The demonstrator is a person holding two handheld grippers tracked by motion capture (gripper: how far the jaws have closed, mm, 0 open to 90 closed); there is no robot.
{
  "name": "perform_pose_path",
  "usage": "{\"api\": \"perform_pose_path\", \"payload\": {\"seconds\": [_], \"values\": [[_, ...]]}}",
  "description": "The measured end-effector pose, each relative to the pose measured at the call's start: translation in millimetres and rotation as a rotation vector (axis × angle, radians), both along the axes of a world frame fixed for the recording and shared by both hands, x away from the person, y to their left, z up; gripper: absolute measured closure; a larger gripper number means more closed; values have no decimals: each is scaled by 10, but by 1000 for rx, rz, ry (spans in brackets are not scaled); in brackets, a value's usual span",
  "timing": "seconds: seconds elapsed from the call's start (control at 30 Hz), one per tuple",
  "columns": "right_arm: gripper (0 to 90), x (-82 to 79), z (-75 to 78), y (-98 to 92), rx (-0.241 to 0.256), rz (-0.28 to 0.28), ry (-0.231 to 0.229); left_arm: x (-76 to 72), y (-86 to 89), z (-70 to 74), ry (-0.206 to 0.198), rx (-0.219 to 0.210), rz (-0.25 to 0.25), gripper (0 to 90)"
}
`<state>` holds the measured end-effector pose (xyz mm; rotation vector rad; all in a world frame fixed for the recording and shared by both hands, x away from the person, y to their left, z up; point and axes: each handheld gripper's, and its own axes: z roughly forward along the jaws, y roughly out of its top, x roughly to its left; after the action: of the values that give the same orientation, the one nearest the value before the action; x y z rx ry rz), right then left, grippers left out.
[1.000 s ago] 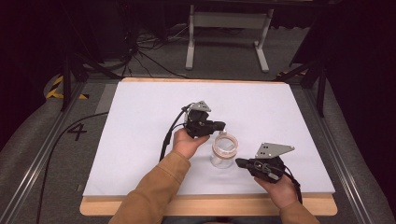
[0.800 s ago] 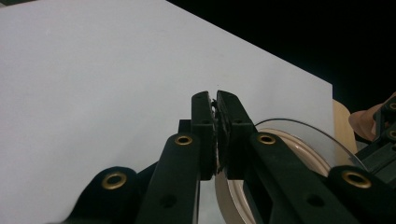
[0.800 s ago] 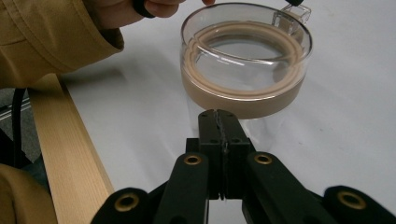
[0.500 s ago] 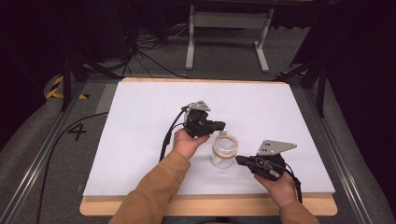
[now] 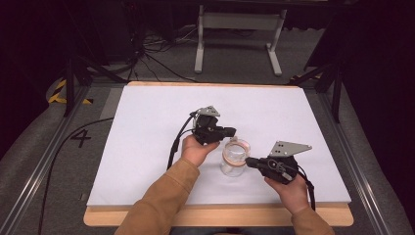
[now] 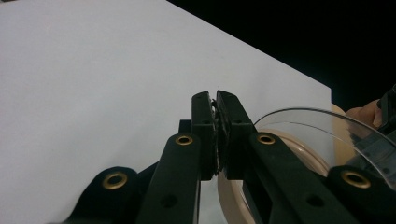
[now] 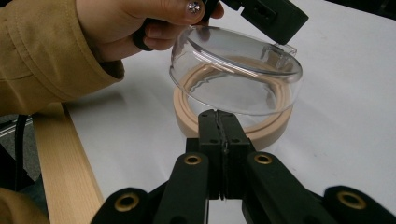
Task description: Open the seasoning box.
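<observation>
A clear round dish sits tilted over a beige ring that lies on the white table sheet. In the high view the dish and ring are between both hands. My left gripper reaches along the dish's far side. Its jaws are pressed together at a small tab on the rim, with the dish just to their right. My right gripper is shut with nothing between the jaws, its tip against the ring's near wall.
The wooden table edge runs close behind my right gripper. A hand and tan sleeve hold the left gripper beside the dish. A black cable trails from the left gripper across the sheet.
</observation>
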<state>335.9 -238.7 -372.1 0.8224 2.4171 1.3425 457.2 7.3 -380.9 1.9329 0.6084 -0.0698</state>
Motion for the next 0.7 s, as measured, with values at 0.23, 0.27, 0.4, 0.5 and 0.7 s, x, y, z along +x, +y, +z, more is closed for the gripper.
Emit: {"api": "perform_pose_path", "payload": {"seconds": [0.23,0.27,0.4,0.5,0.7], "values": [[900,-2,11,-19,11,4,-1,-6,66,46,-19,-9,23,857],[900,-2,11,-19,11,4,-1,-11,87,63,-24,-14,28,857],[900,10,33,-24,20,11,-11,-61,191,144,-57,-23,52,855],[900,28,71,-20,28,18,-27,-122,284,198,-75,-17,69,852],[900,104,138,-4,47,37,-49,-250,532,267,-95,-19,116,849]]}}
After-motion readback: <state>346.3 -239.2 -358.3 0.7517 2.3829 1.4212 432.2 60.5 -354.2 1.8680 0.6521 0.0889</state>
